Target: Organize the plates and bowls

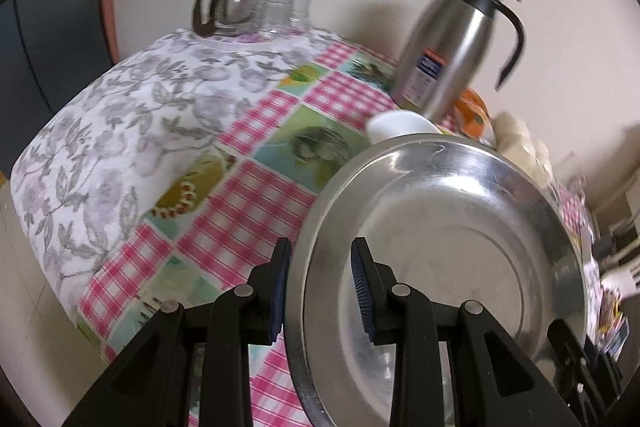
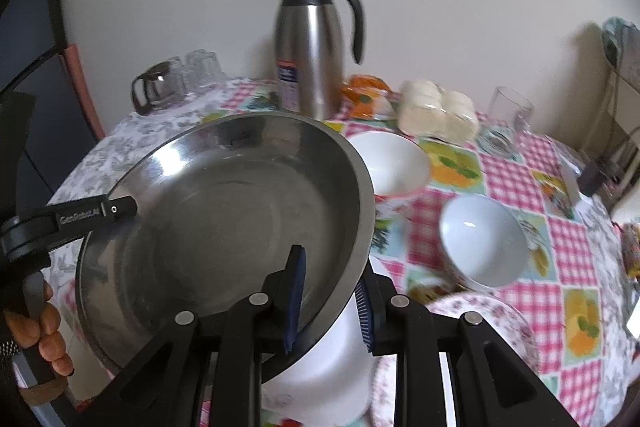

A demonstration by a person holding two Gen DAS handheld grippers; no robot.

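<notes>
the big steel plate (image 2: pixel 224 219) hangs tilted above the table (image 1: pixel 120 131), the left gripper (image 1: pixel 320 291) and right gripper (image 2: pixel 330 301) each clamped on an opposite rim. uneven lifting could slide it loose onto the white bowls (image 2: pixel 482 239) beside it, or swing it into the flask (image 2: pixel 310 47) behind.

Soft daylight, motion blur, glare on steel plate (image 1: pixel 460 227) — fisheye-bent edges
</notes>
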